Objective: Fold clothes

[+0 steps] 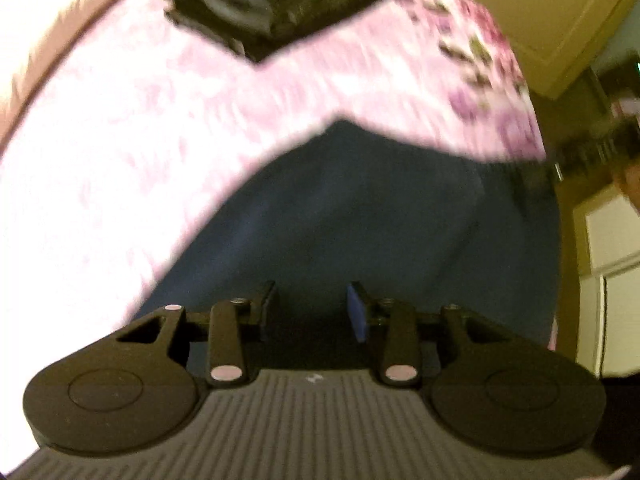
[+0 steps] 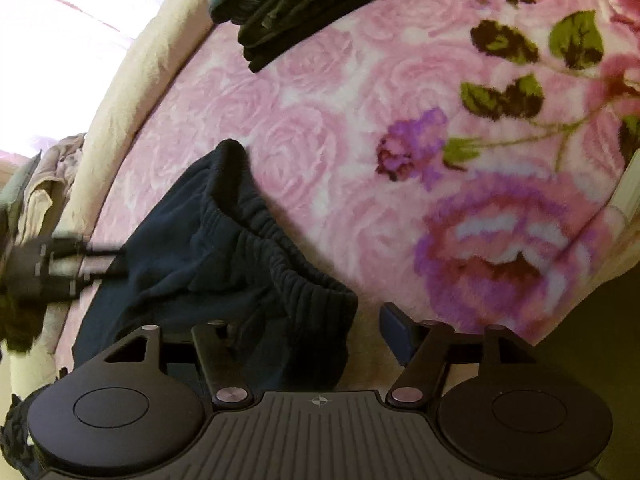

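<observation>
A dark navy garment with a ribbed elastic waistband (image 2: 224,248) lies crumpled on the pink floral blanket (image 2: 360,128). In the left wrist view the same navy cloth (image 1: 360,216) spreads flat just ahead of my left gripper (image 1: 312,312), which is open and empty over it. My right gripper (image 2: 316,332) is open; the waistband bunches over its left finger and between the jaws, and its blue-padded right finger (image 2: 394,328) is bare. The left gripper also shows blurred at the far left of the right wrist view (image 2: 52,260), at the garment's edge.
A stack of folded dark clothes (image 1: 276,4) sits at the far side of the blanket, also in the right wrist view (image 2: 296,4). A cream bed edge (image 2: 132,80) runs along the left, with light crumpled clothes (image 2: 48,176) beyond. Wooden cabinets (image 1: 560,24) stand right.
</observation>
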{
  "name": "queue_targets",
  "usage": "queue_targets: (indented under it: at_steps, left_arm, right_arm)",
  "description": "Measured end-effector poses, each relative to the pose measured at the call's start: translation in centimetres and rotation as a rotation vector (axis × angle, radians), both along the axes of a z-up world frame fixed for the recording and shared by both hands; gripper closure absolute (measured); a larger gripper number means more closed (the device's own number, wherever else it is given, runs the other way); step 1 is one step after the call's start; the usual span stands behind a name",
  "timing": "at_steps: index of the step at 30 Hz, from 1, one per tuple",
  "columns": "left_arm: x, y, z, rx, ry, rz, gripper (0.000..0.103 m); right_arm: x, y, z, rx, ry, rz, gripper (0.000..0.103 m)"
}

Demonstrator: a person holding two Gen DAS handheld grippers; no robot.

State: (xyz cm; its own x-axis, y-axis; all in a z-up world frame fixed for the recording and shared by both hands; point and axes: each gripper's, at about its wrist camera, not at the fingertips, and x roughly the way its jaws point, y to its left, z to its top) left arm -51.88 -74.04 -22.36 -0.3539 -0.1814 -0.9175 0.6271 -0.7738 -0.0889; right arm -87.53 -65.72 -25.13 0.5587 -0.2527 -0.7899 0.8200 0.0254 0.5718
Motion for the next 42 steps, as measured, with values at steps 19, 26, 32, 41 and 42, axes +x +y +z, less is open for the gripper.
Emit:
queue_targets:
  at_steps: [19, 26, 32, 41, 42]
  left_arm:
    - [-9.9, -9.1, -4.8, -0.151, -0.133, -0.281, 0.091]
    - [-7.2, -10.2, -4.7, -0.114, -0.062, -0.157, 0.069]
    - [1.2, -7.4, 0.1, -0.170, -0.045, -0.009, 0.064]
    - [20.2, 7.4, 2.6, -0.148, -0.177, 0.342, 0.055]
    - [22.2, 9.6, 2.6, -0.143, -0.209, 0.374, 0.055]
  right_arm:
    - [1.7, -0.7, 1.1, -0.068, -0.018, -0.039, 0.086]
    - [2.0, -0.6, -0.5, -0.052, 0.050, -0.081, 0.060]
    - [4.2, 1.1, 2.1, -0.098, 0.138, -0.061, 0.036]
    - [9.8, 4.1, 6.0, -0.155, 0.241, 0.006, 0.036]
    - [10.9, 4.5, 6.3, -0.156, 0.240, 0.022, 0.036]
